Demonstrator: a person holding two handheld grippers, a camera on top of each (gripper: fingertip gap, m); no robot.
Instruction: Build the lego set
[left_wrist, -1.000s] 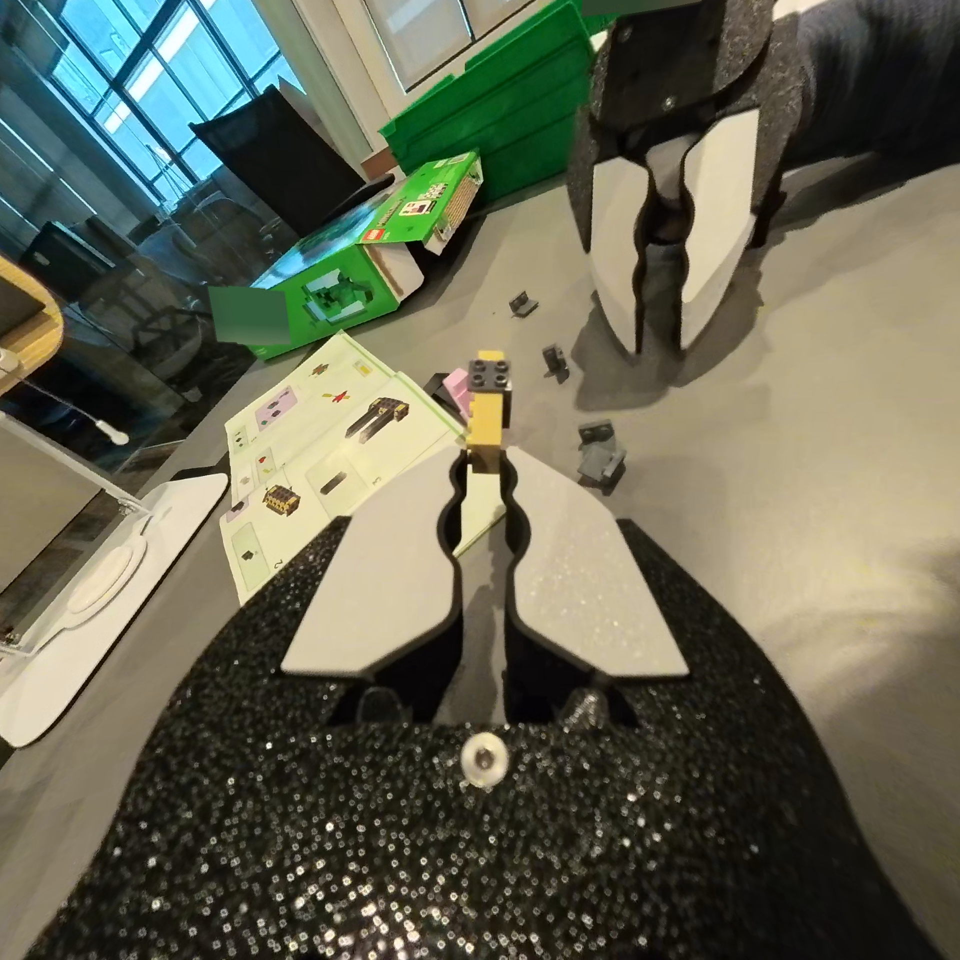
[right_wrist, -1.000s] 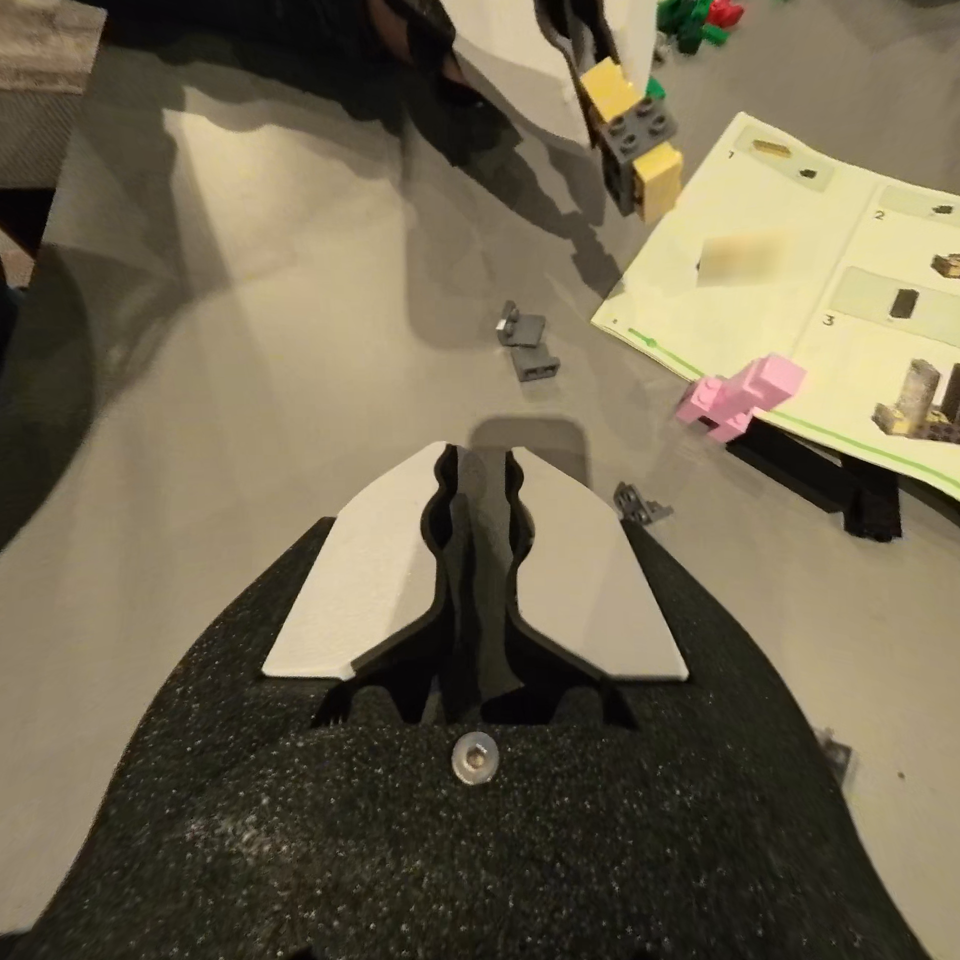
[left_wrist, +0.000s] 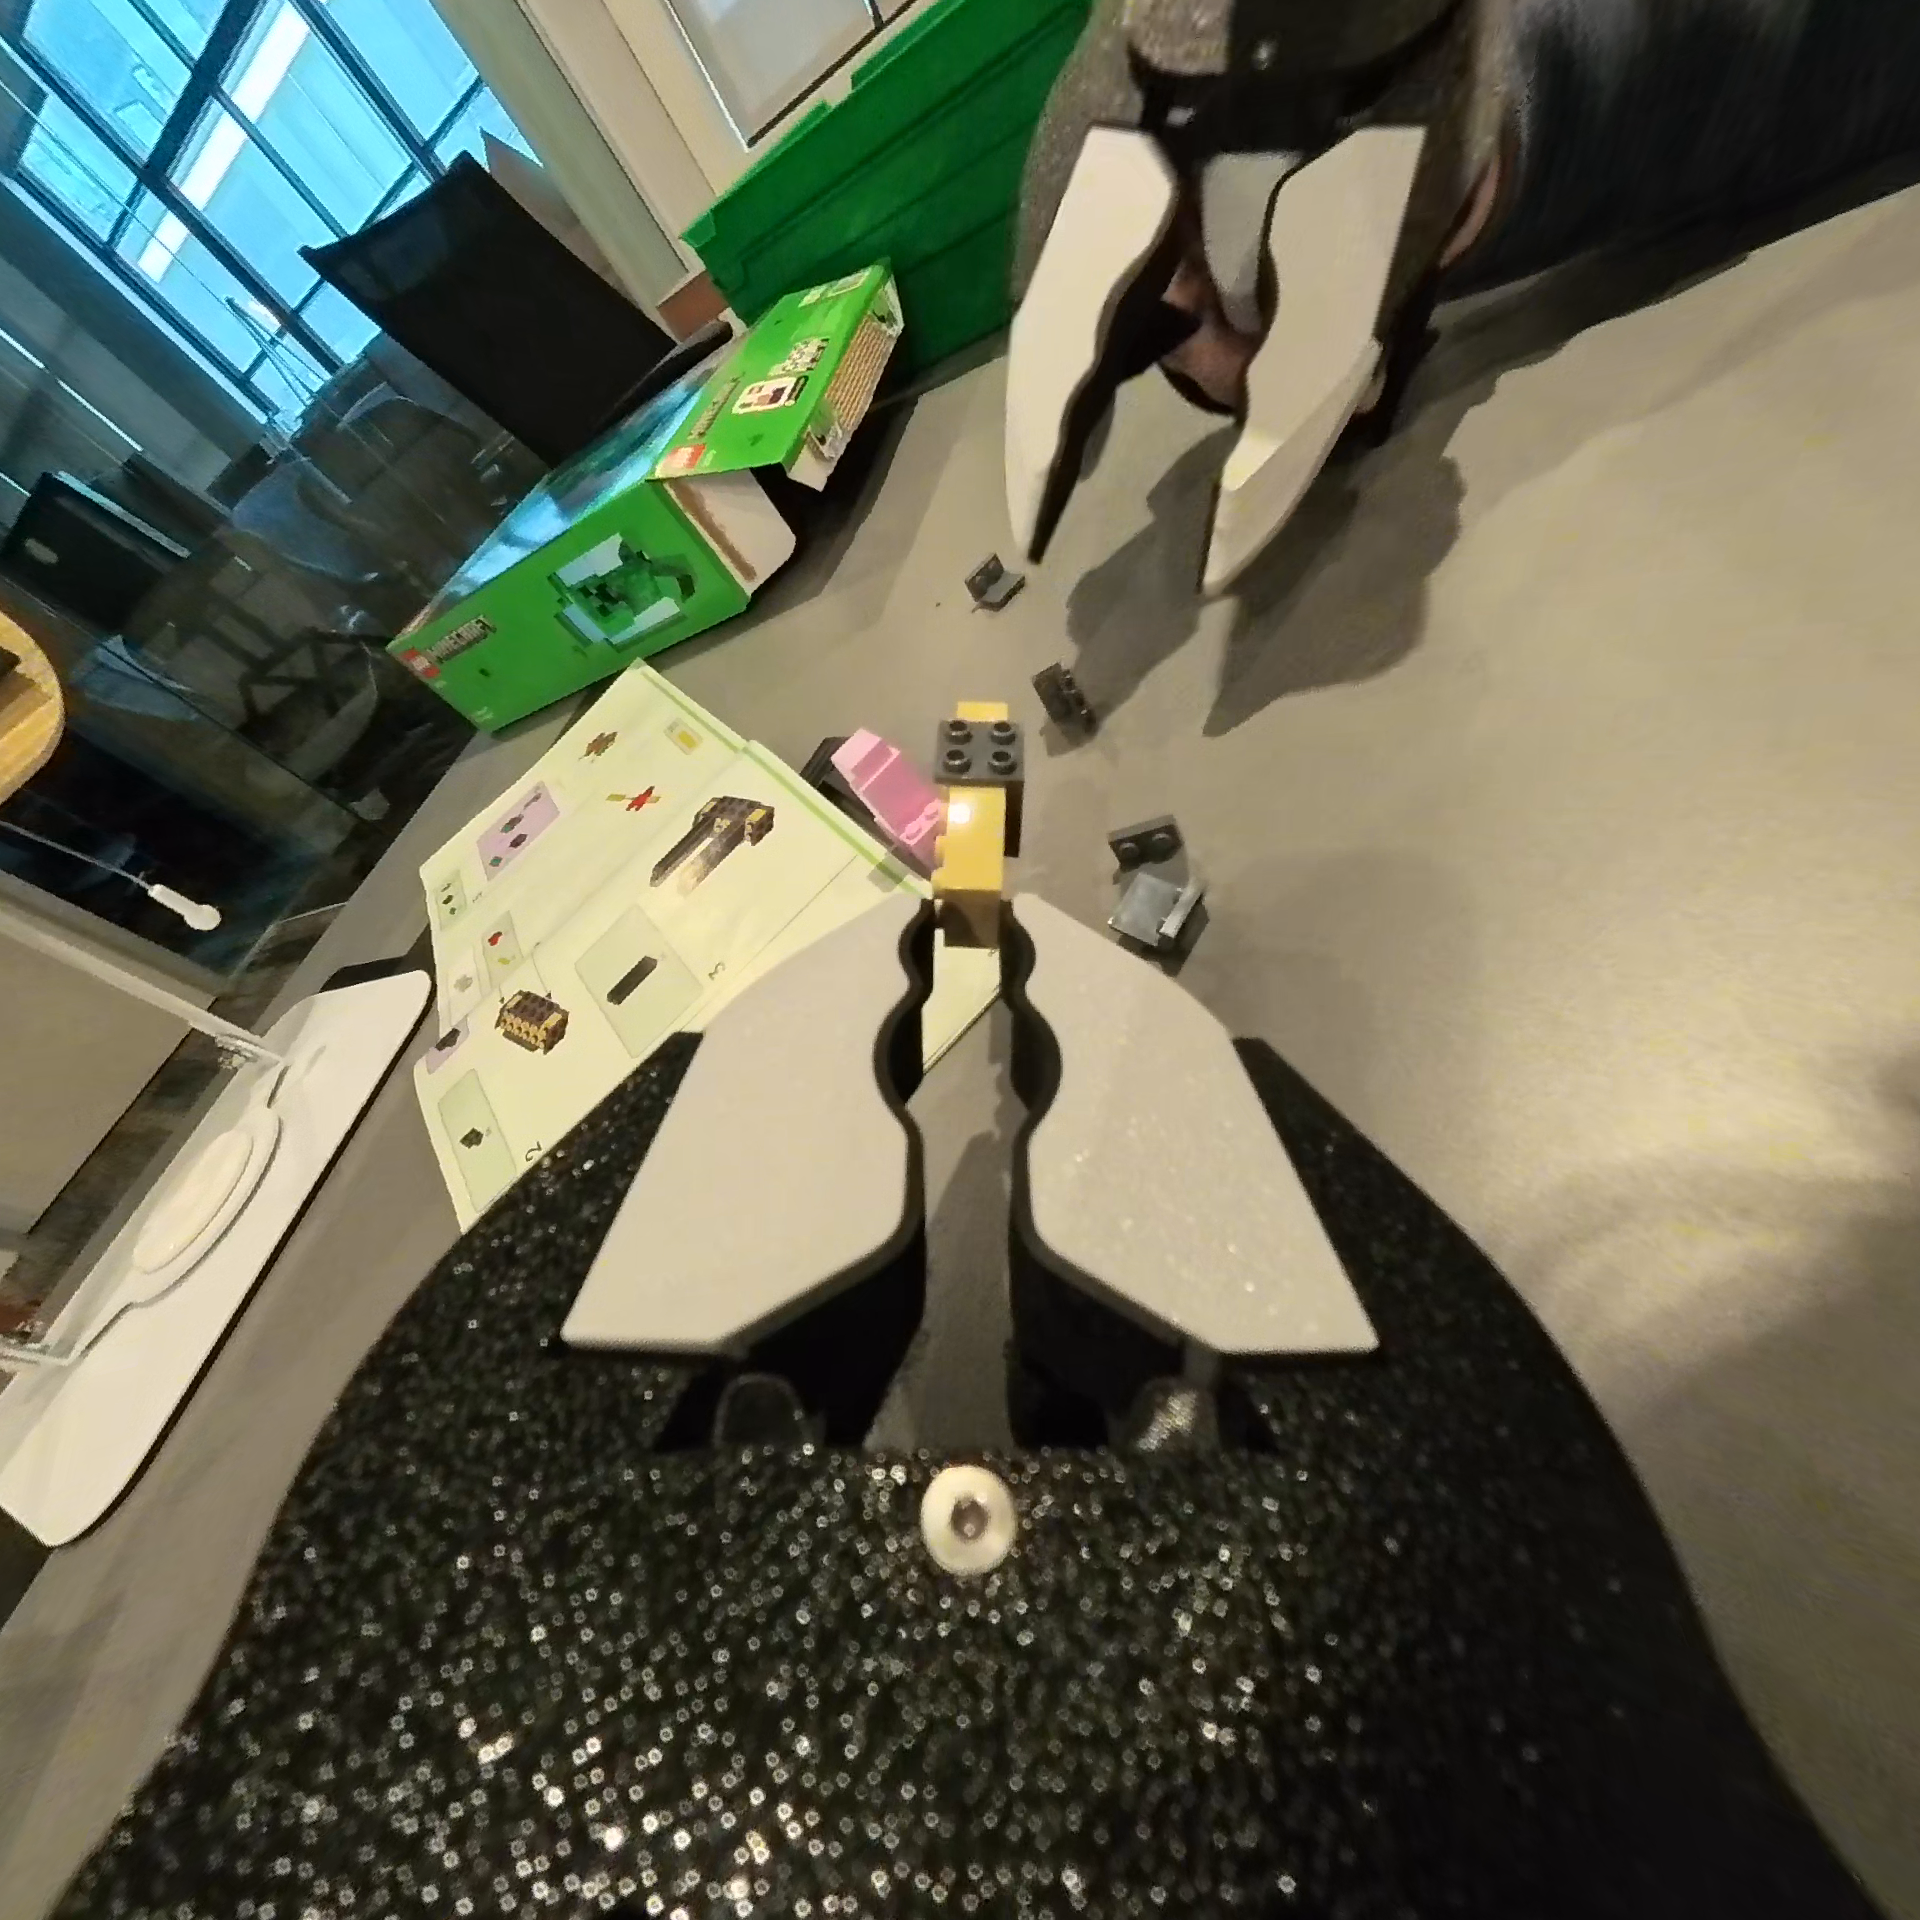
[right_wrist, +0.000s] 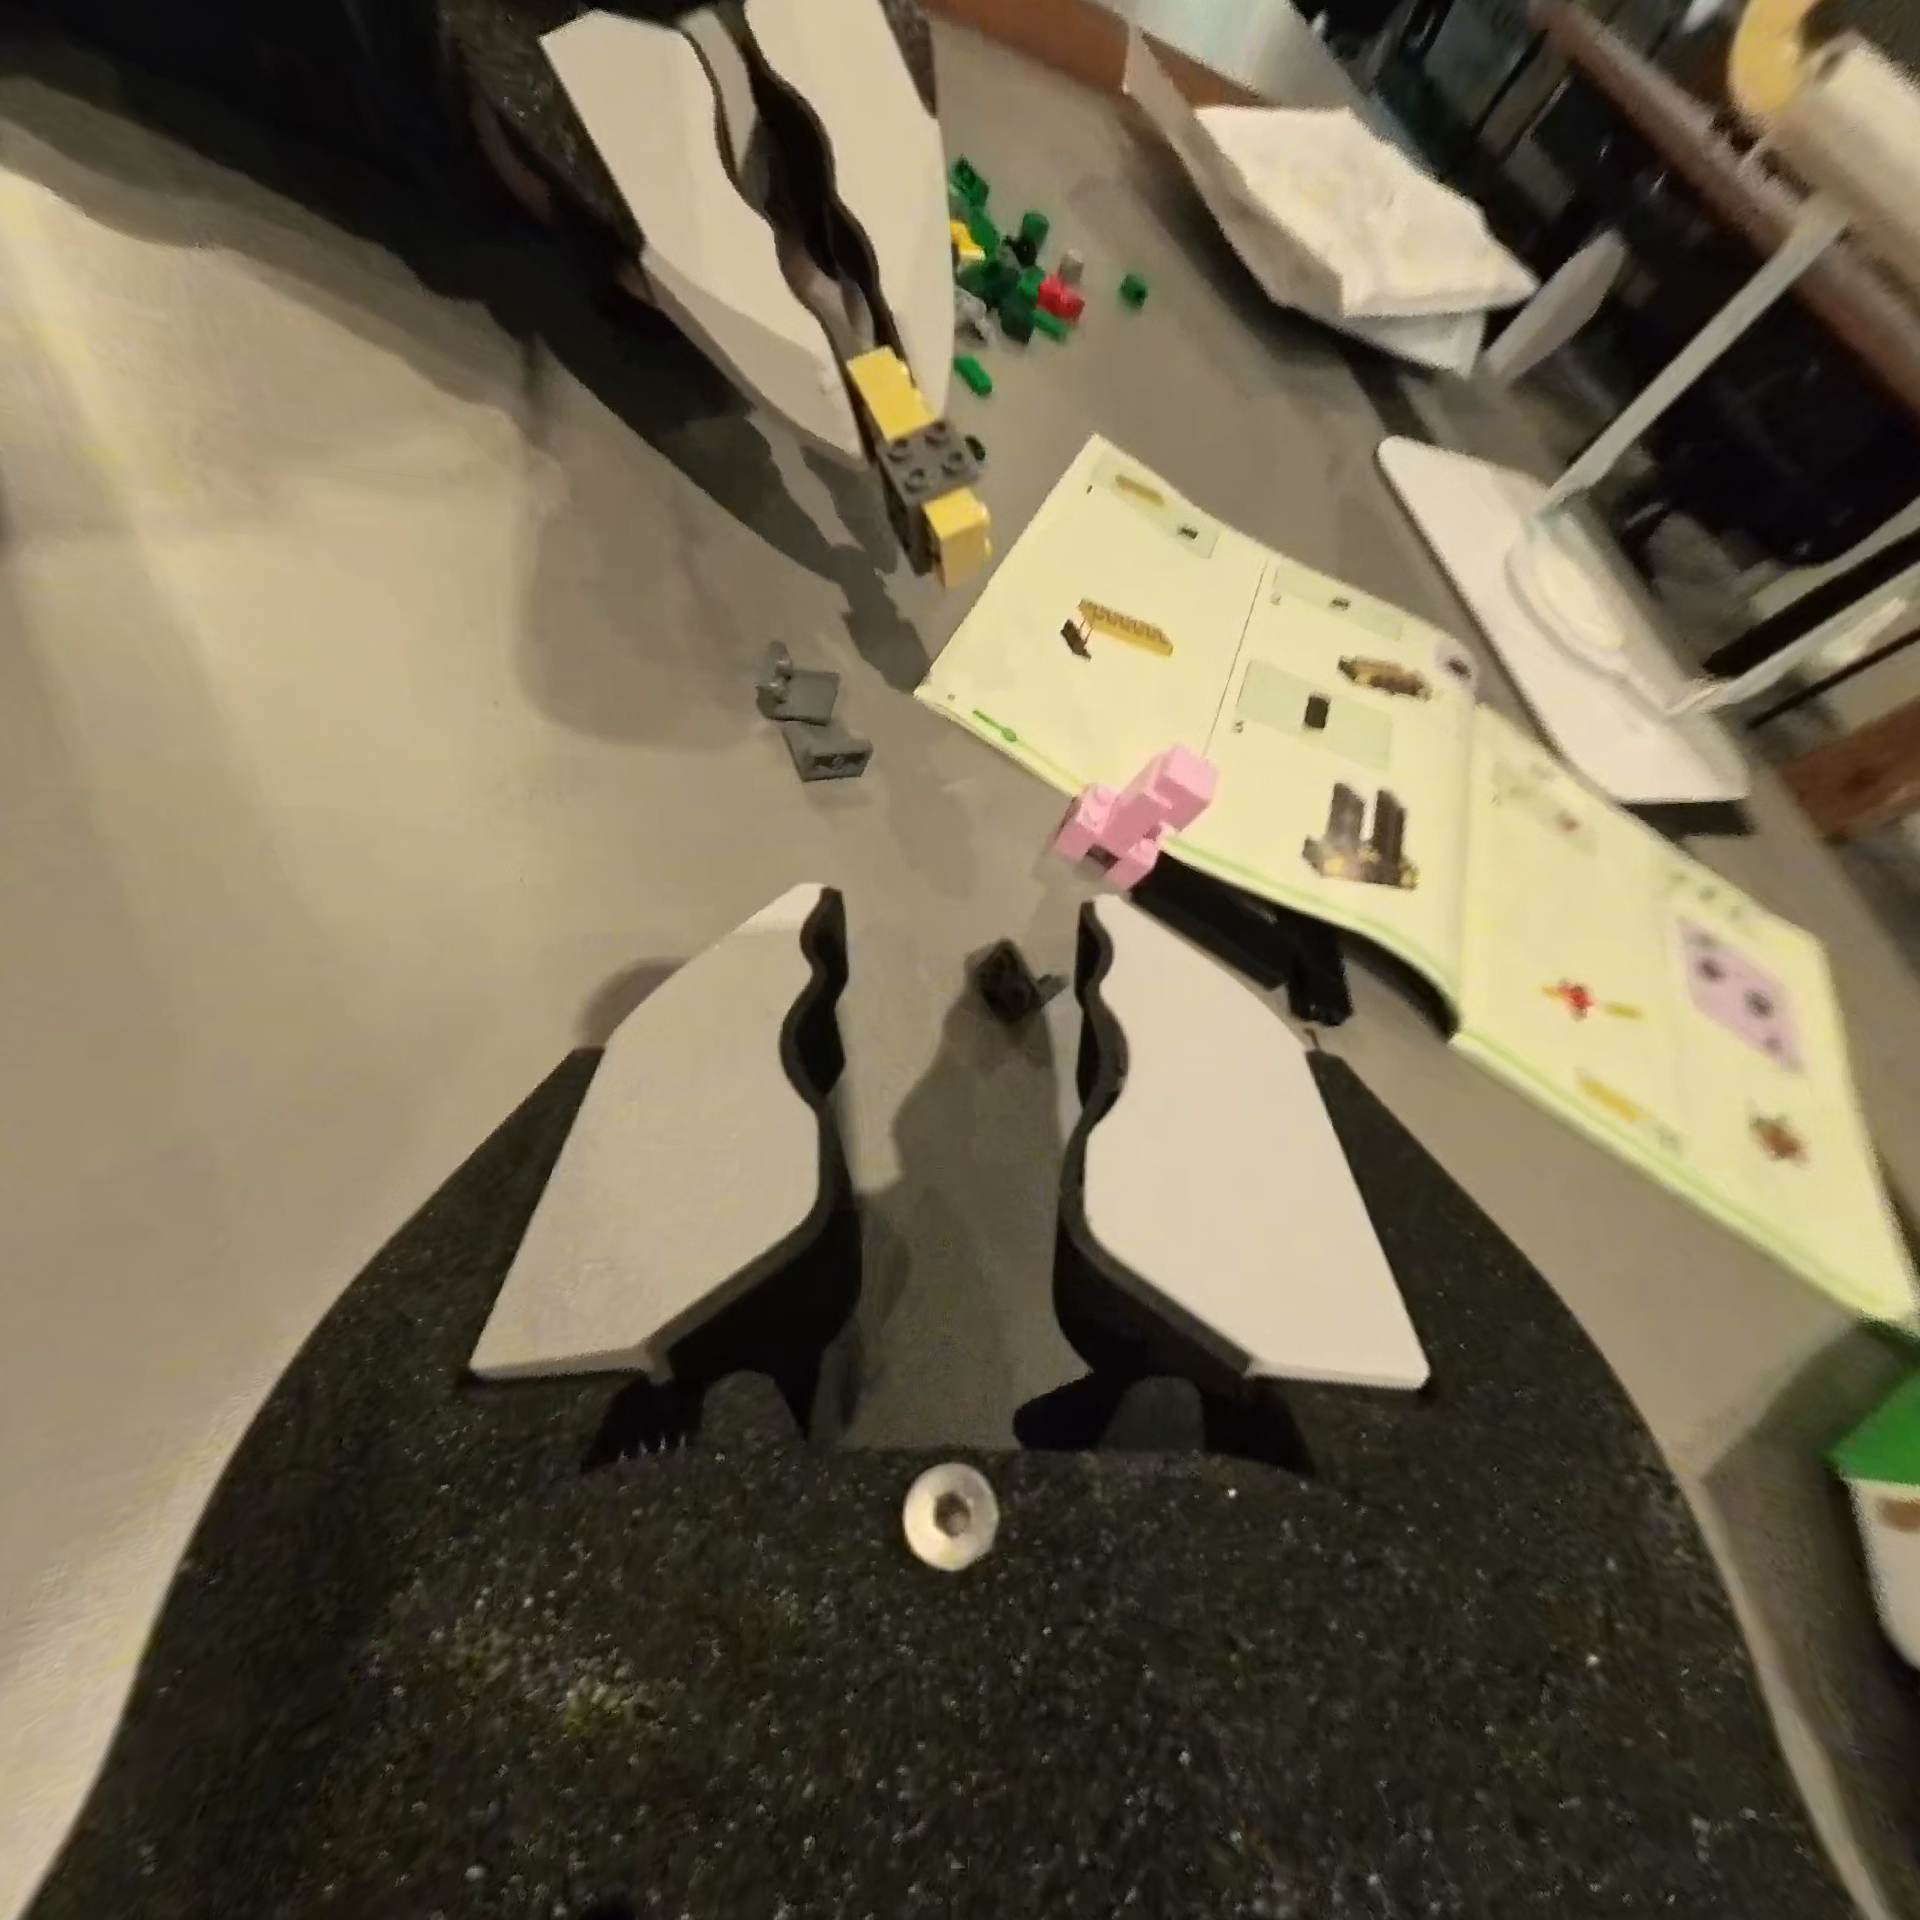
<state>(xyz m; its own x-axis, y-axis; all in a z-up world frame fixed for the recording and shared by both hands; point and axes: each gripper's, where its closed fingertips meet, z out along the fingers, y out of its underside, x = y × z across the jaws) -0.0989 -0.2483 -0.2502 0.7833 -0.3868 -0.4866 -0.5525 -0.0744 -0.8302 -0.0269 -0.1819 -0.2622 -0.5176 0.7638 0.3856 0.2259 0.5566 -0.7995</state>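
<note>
Right now your left gripper (left_wrist: 968, 920) is clamped on the tan end of a small brick assembly (left_wrist: 975, 821), a tan and dark grey stack with a yellow piece at its far end, held clear of the grey surface (left_wrist: 1558, 935) at the centre of the left wrist view. Judge it light and rigid, but the plastic is smooth and the studded joints could pop apart under a sideways twist, so keep your hold on flat opposite faces near the base rather than on the studs. Your right gripper (right_wrist: 951, 920) is spread wide and holds nothing; its fingers straddle a small dark grey bracket piece (right_wrist: 1010, 979) lying on the surface at the middle of the right wrist view, and whether they touch it you cannot tell. That bracket looks tiny, hard and apt to skid or flip, so close on its two flat sides, squarely. Two more grey brackets (right_wrist: 805, 717) lie above and left of it, and a pink pig figure (right_wrist: 1132, 821) rests at the edge of the open instruction booklet (right_wrist: 1351, 727) on the right.
</note>
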